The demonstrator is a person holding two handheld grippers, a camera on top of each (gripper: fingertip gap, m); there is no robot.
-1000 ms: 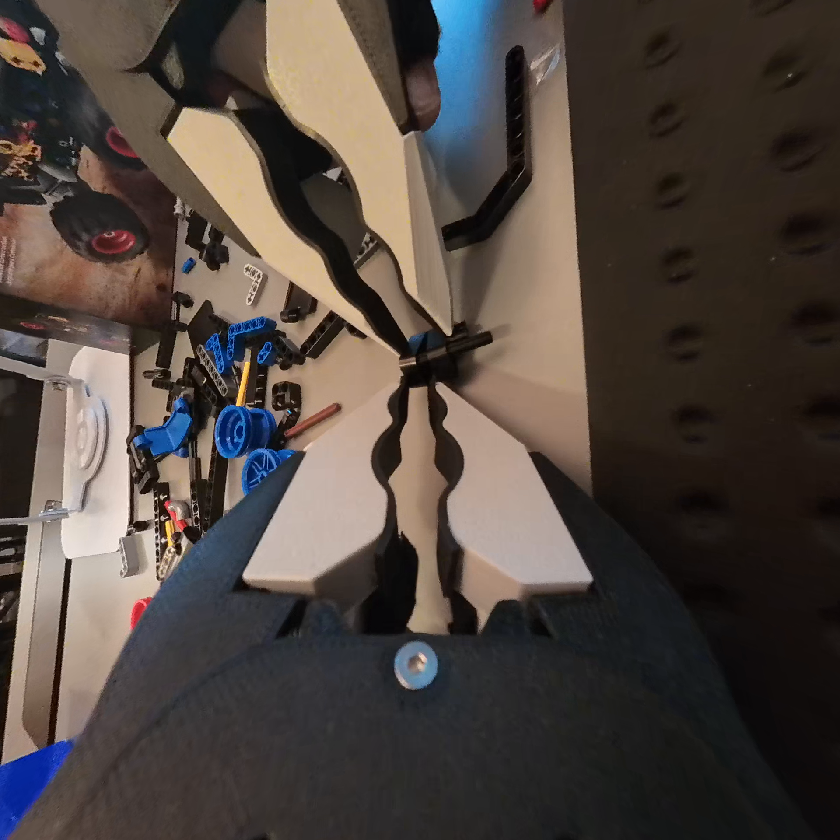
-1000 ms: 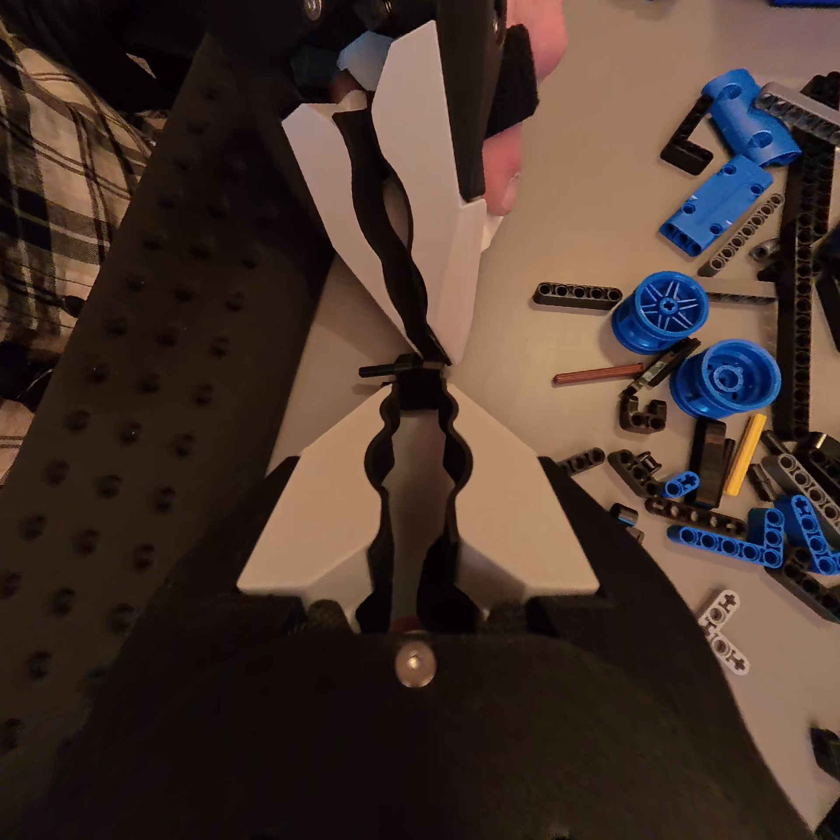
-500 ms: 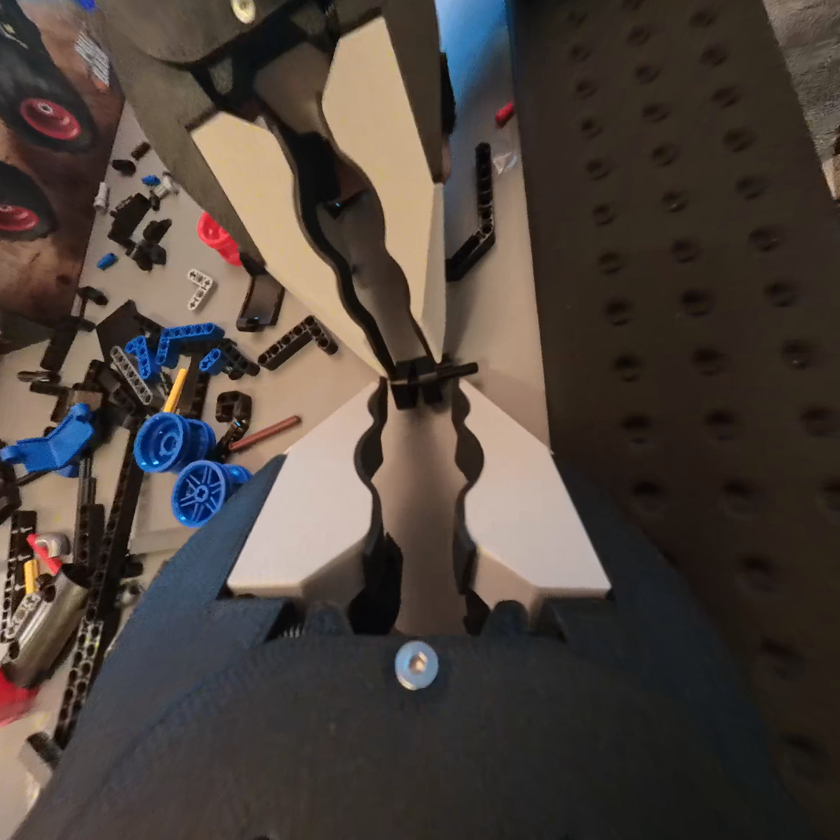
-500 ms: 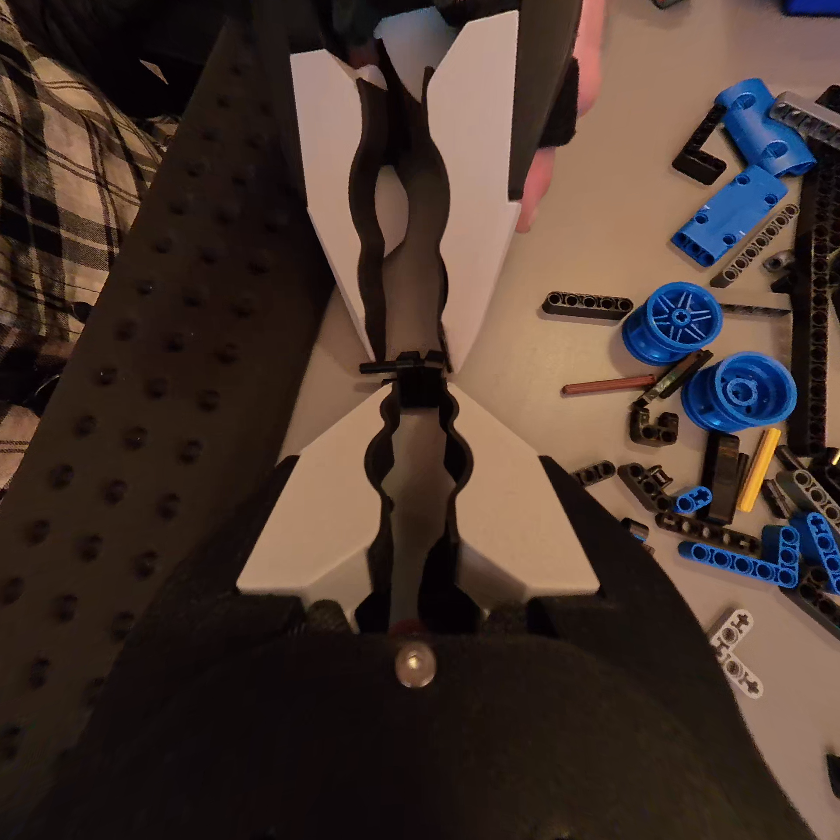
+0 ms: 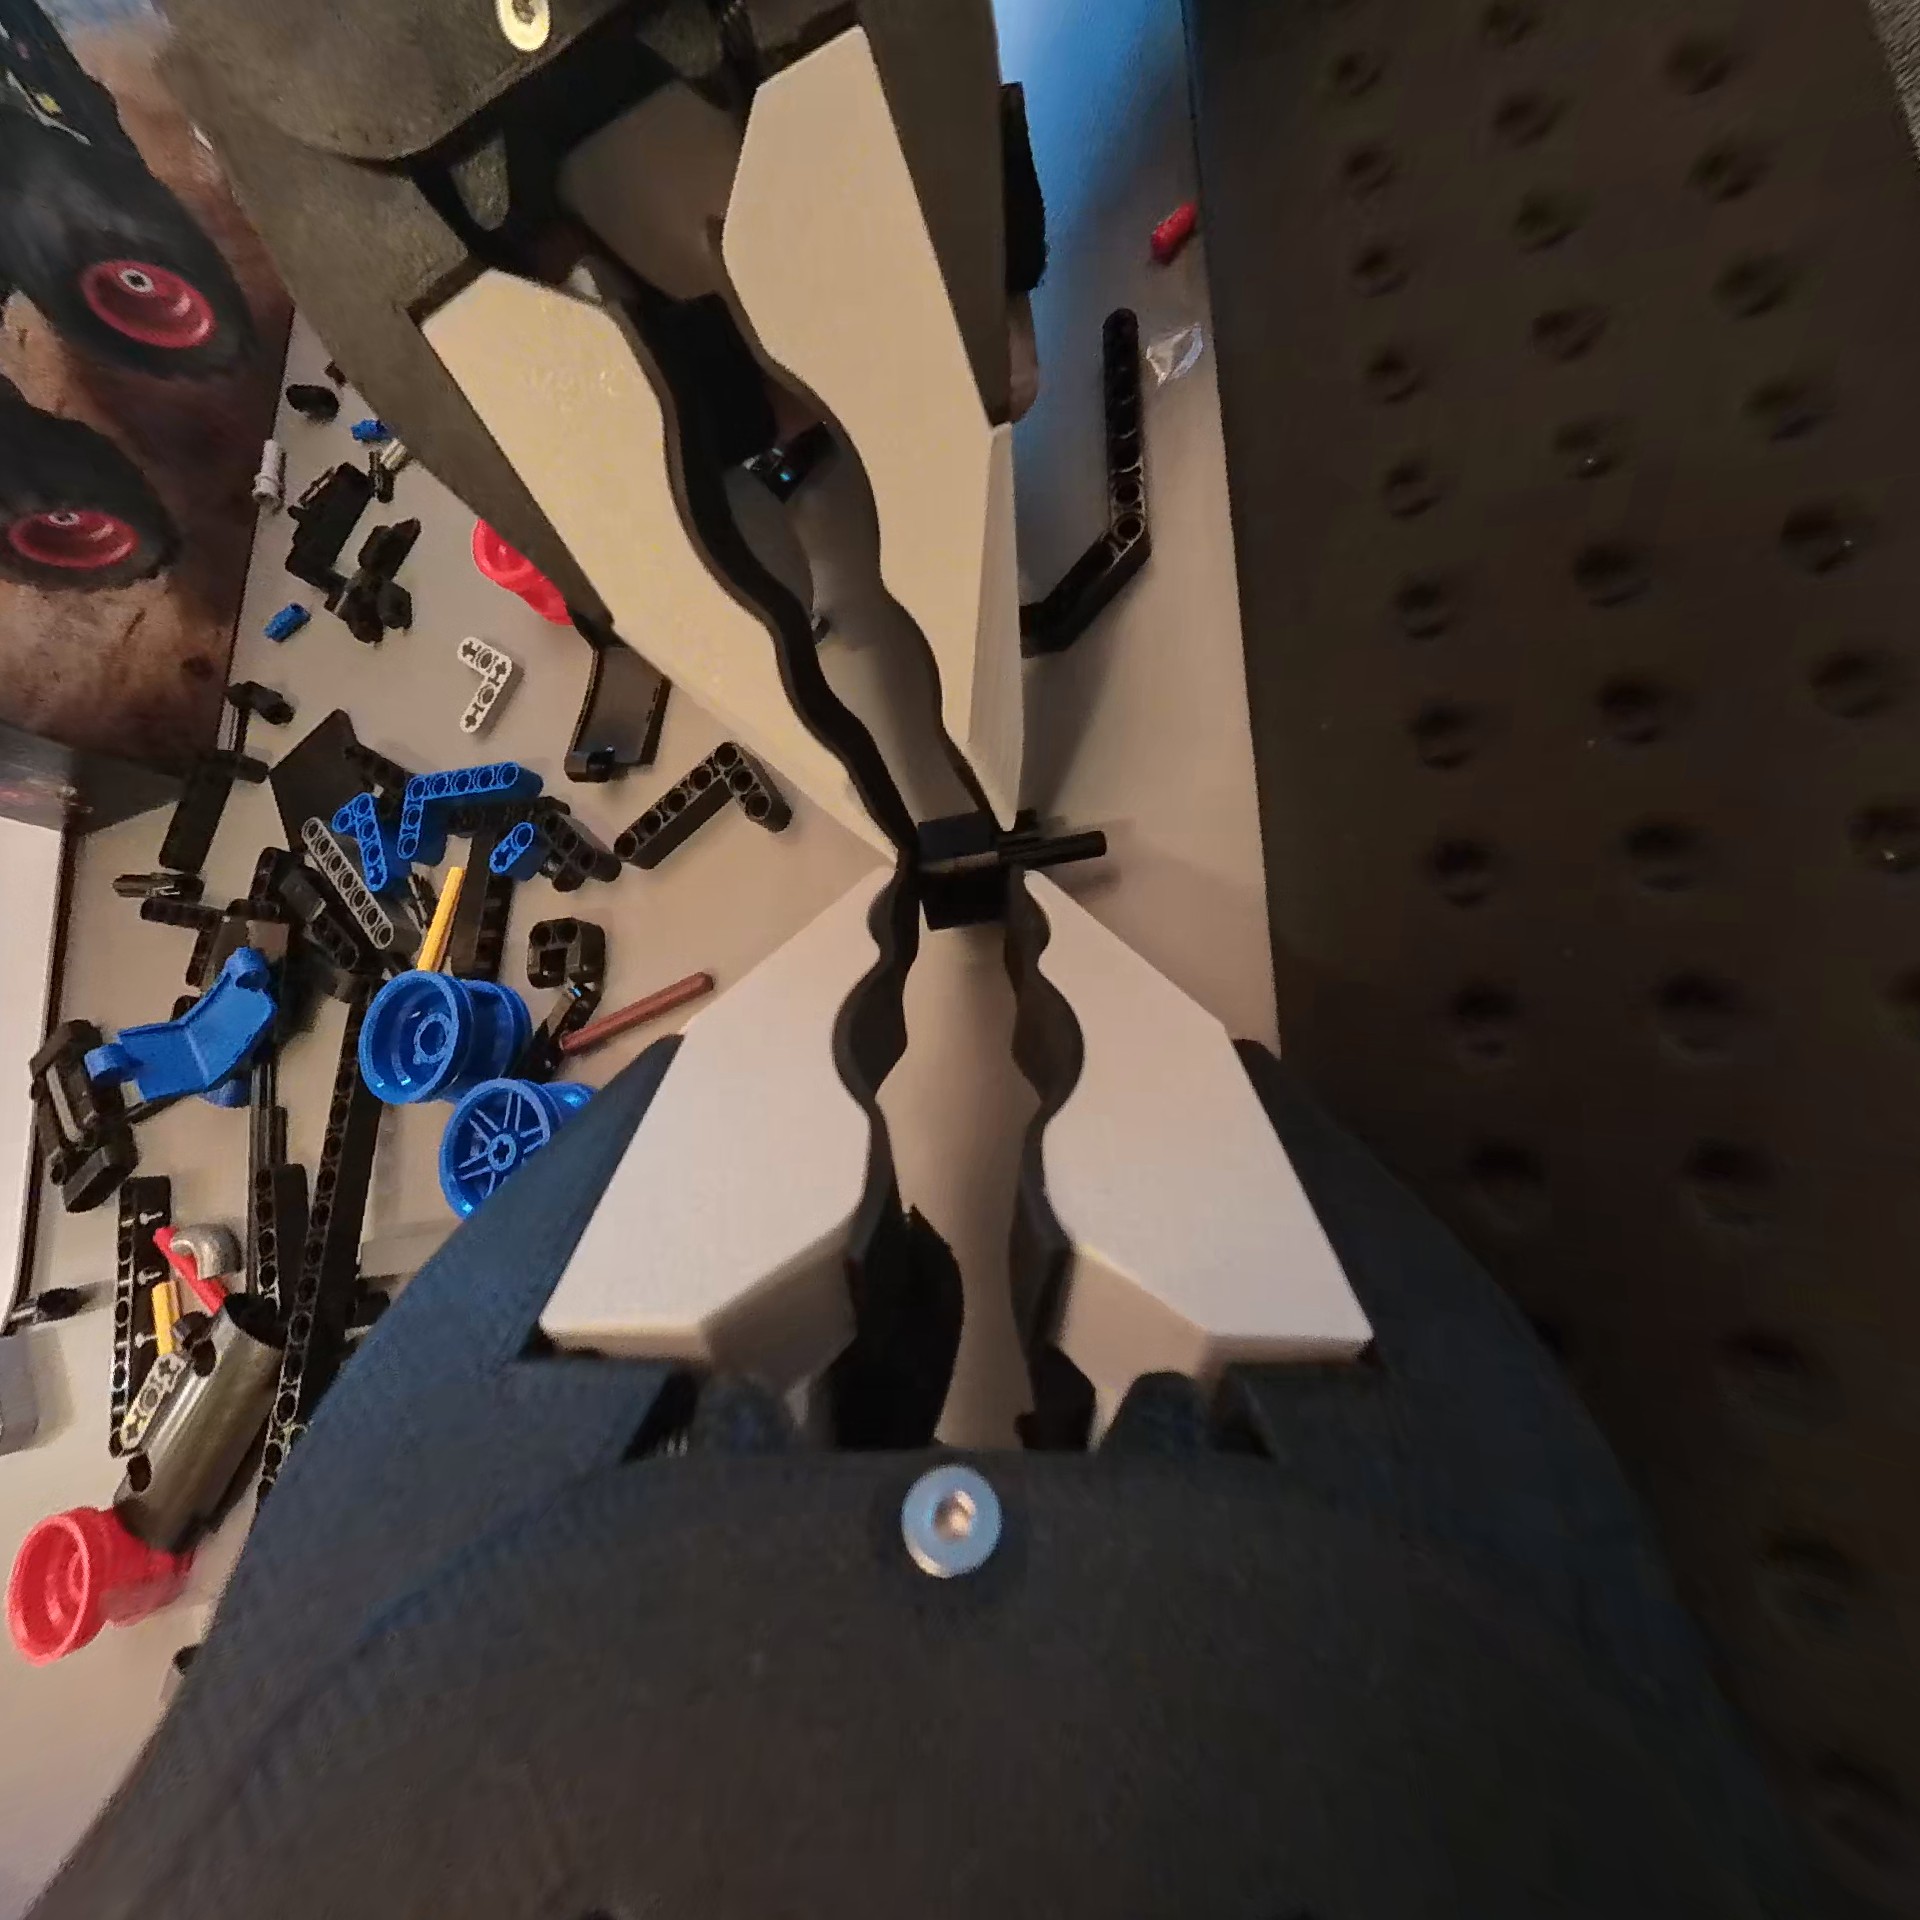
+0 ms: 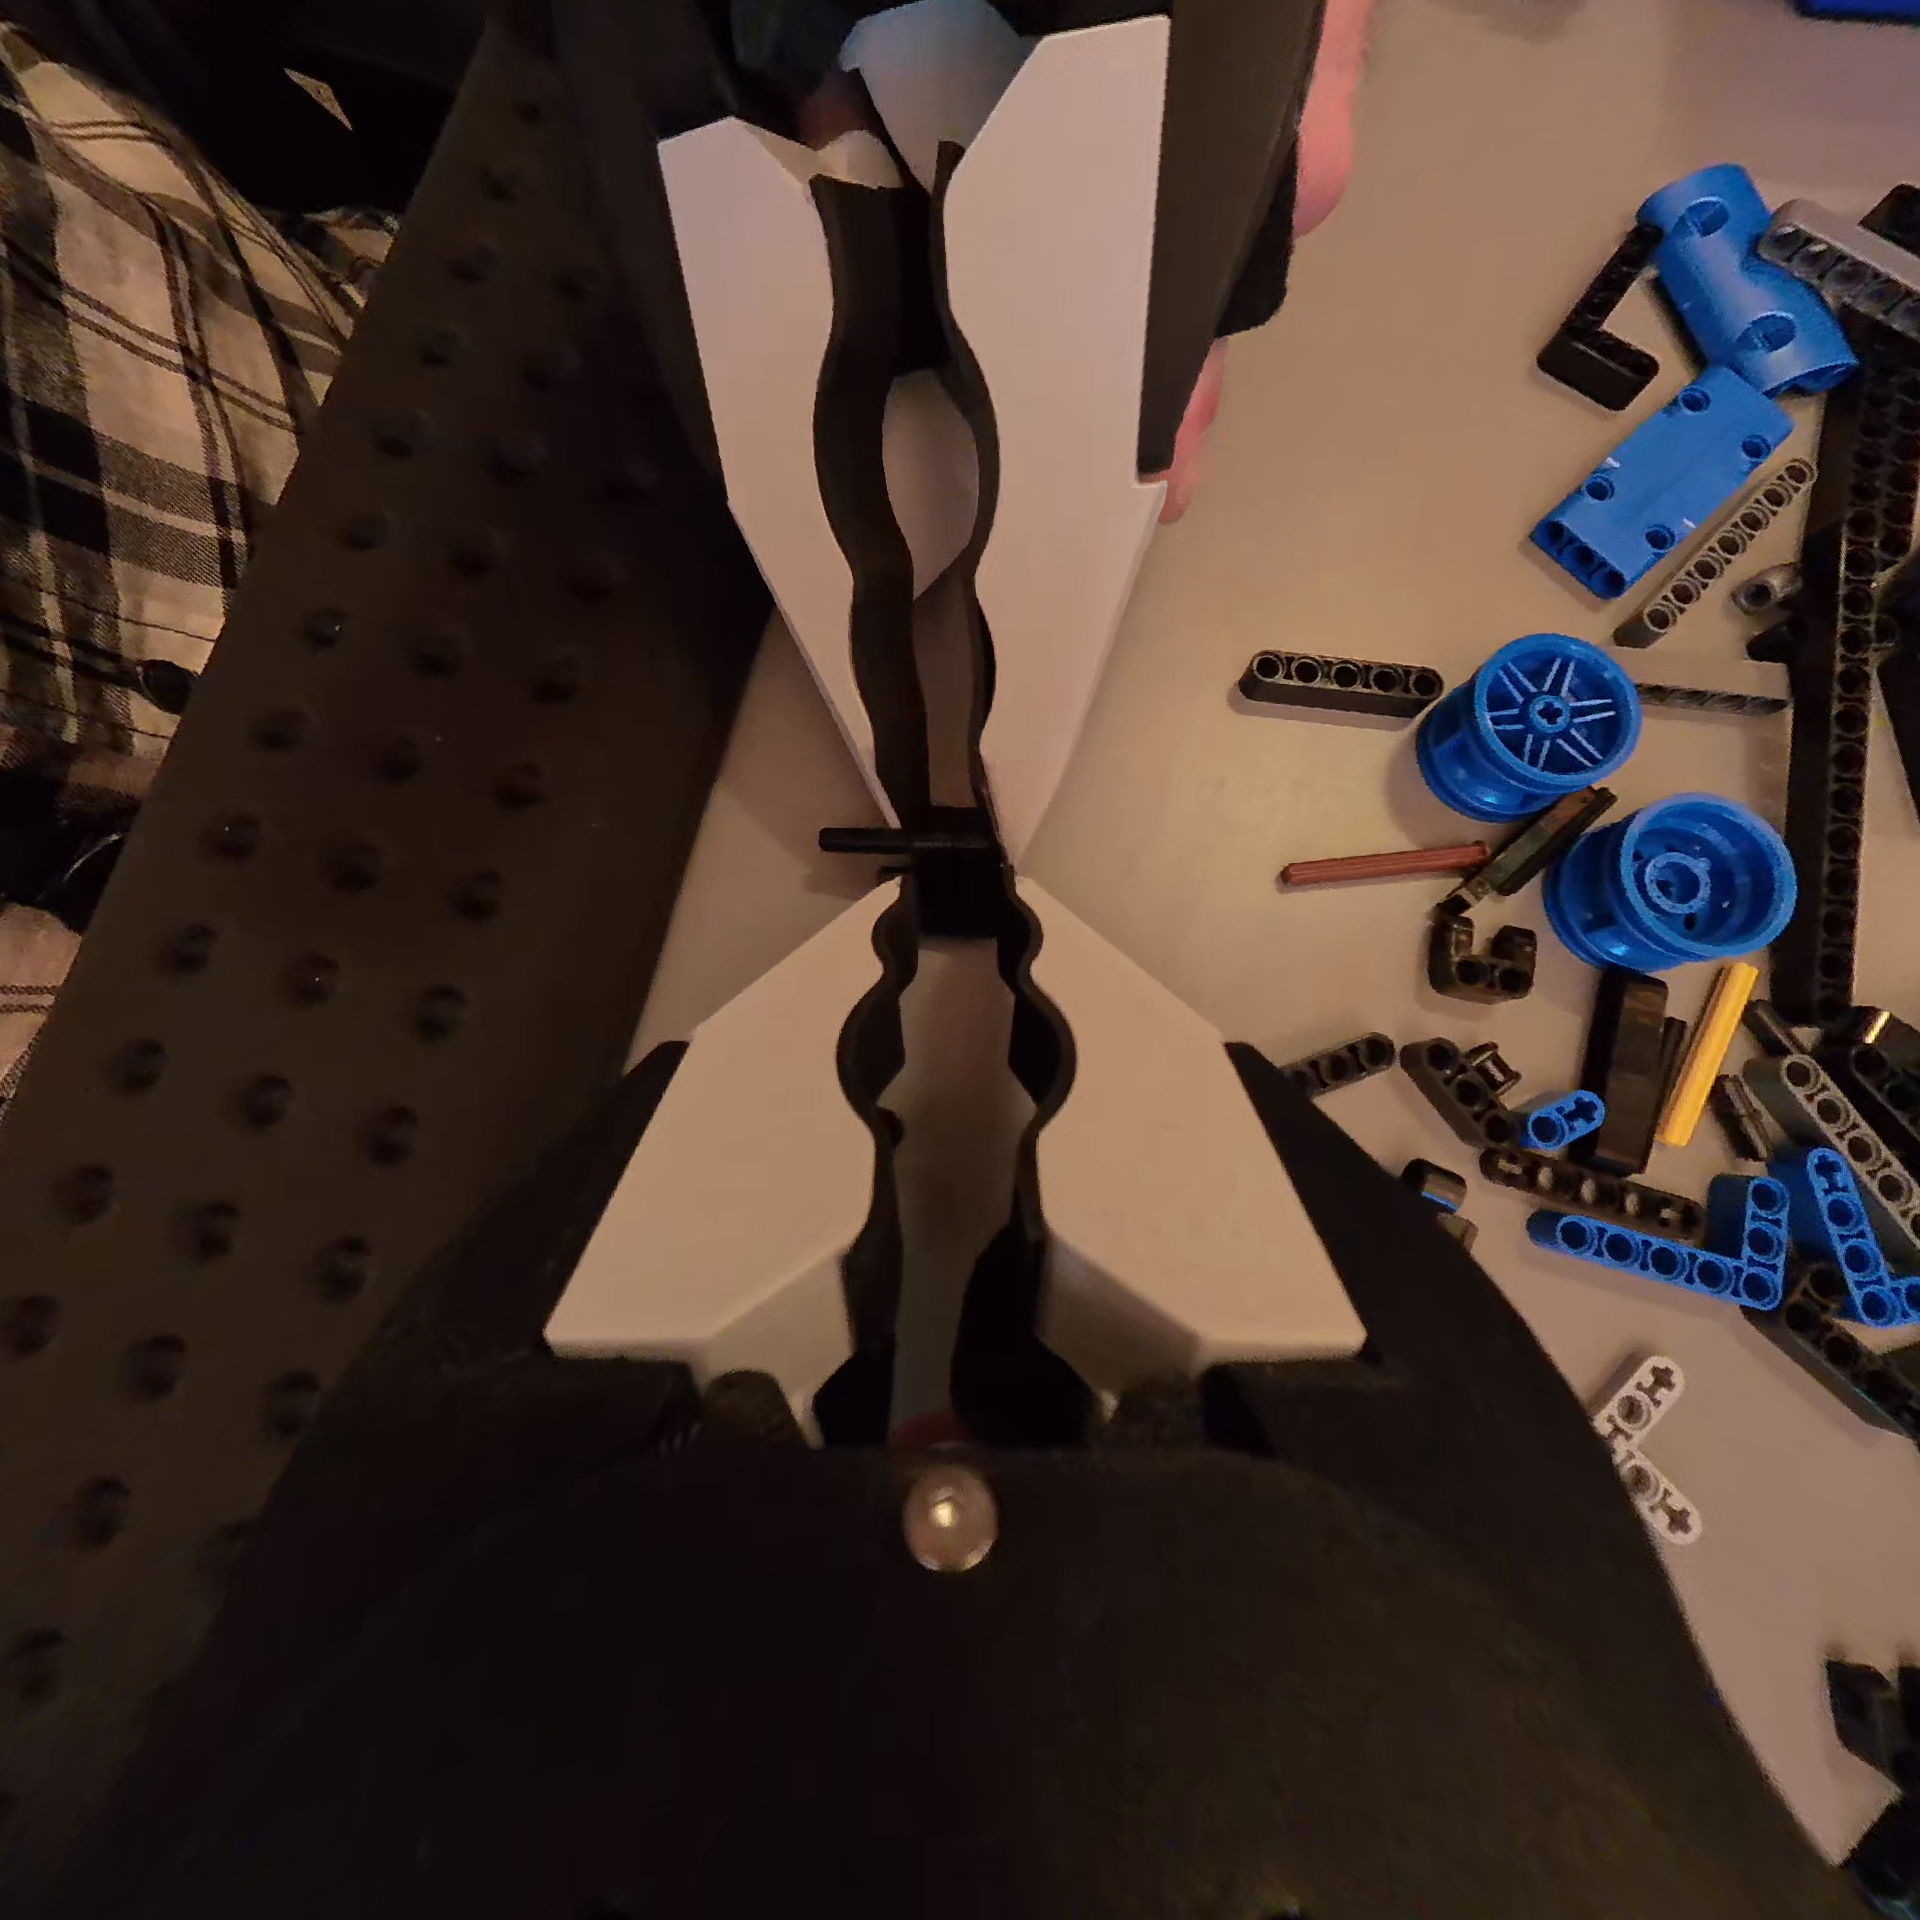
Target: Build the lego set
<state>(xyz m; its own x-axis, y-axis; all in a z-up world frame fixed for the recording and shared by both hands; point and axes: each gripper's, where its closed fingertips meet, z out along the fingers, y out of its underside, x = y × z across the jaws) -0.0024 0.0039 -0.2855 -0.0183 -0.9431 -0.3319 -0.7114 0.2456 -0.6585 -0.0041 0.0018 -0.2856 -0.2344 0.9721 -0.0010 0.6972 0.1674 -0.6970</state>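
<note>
My two grippers meet tip to tip over the grey table (image 5: 1153, 977). In the left wrist view my left gripper (image 5: 961, 902) comes up from below, shut on a small black connector (image 5: 961, 896). My right gripper (image 5: 956, 821) comes down from above, shut on the same cluster. A thin black axle (image 5: 1055, 844) sticks out sideways. In the right wrist view my right gripper (image 6: 956, 906) is shut on the black connector (image 6: 956, 902), my left gripper (image 6: 935, 821) faces it, and the axle (image 6: 862, 840) points left. I cannot tell if it is one joined piece or two.
Loose parts lie beside the grippers: blue wheels (image 5: 436, 1039) (image 6: 1527, 727), a red wheel (image 5: 62, 1590), a black bent beam (image 5: 1120, 488), blue beams (image 6: 1662, 1257), a brown axle (image 6: 1382, 864). A dark dimpled mat (image 5: 1558, 831) borders the table. The set box (image 5: 94, 364) is at the far left. Only a small space, under 4 cm, lies between the two pairs of fingers. The red wheel (image 5: 62, 1590) is about equally far from each gripper, around 25 centimetres.
The opposing gripper has swung from tilted to nearly head-on in both views. The blue bit seen at the tips a second ago no longer shows. Both grippers stay shut on the black piece.
</note>
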